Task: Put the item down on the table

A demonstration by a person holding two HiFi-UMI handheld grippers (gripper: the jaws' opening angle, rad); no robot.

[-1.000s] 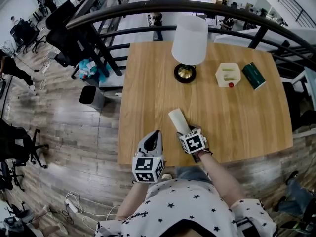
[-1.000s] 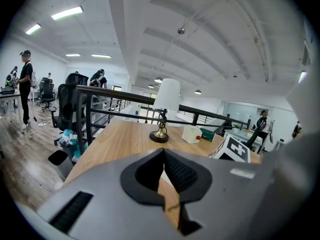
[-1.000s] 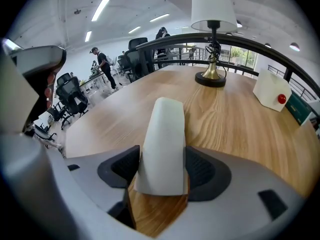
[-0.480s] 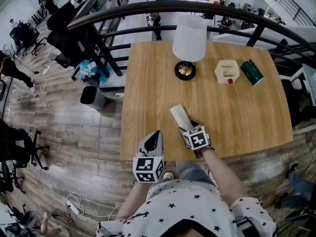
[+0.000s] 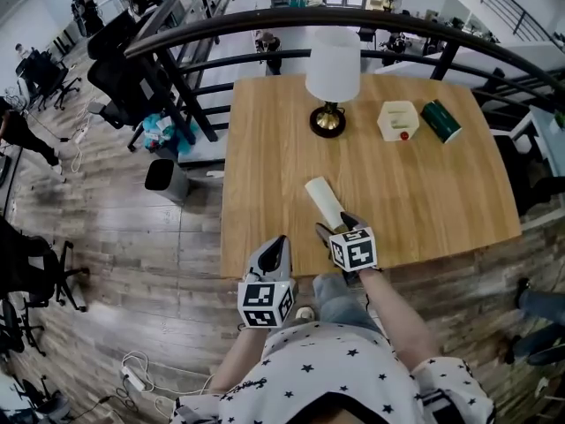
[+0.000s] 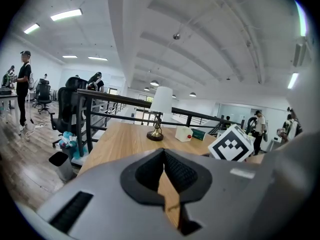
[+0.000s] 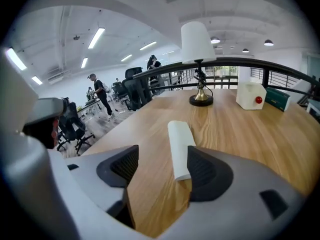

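A white rolled item (image 5: 324,202) lies flat on the wooden table (image 5: 265,148), pointing toward the lamp. My right gripper (image 5: 339,228) sits at its near end, open, low over the table. In the right gripper view the roll (image 7: 179,146) rests on the wood between the spread jaws, close beside the right-hand pad (image 7: 204,172); the right gripper (image 7: 162,165) grips nothing. My left gripper (image 5: 274,252) hovers at the table's near edge, left of the roll. In its own view the left gripper (image 6: 163,156) is shut, pads meeting, nothing between them.
A lamp with a white shade (image 5: 333,63) and brass base stands at the far middle. Right of it are a white box with a red button (image 5: 398,120) and a dark green container (image 5: 440,120). A black railing (image 5: 265,20) runs behind the table.
The roll stays on the table with the right gripper at its near end. The right gripper has drawn back slightly toward the near edge. The left gripper has not moved.
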